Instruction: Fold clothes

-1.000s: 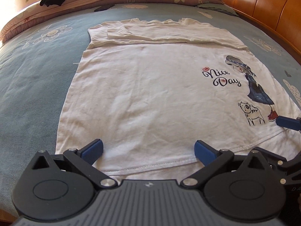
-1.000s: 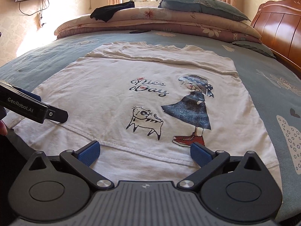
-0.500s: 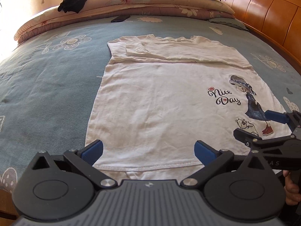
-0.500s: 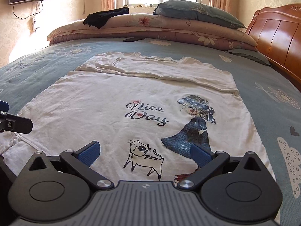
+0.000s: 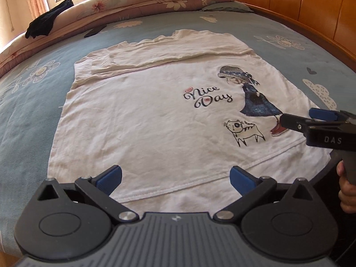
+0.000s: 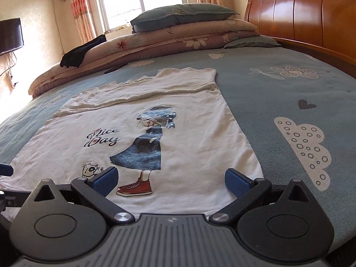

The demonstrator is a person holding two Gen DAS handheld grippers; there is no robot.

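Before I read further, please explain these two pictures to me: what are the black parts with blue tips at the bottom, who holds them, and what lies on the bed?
No robot is here. A person holds one hand-held gripper in each hand, and each gripper carries a wide-angle camera looking forward along its two fingers. So each picture shows its own gripper at the bottom edge.

In the left camera's picture you see the left gripper, open, with blue pads. At the right edge is the right gripper from the side, with part of the person's hand below it.

The other picture comes from the right gripper, also open.

On the blue flowered bedspread lies a white T-shirt printed "Nice Day", its sleeves folded in. Neither gripper holds anything.
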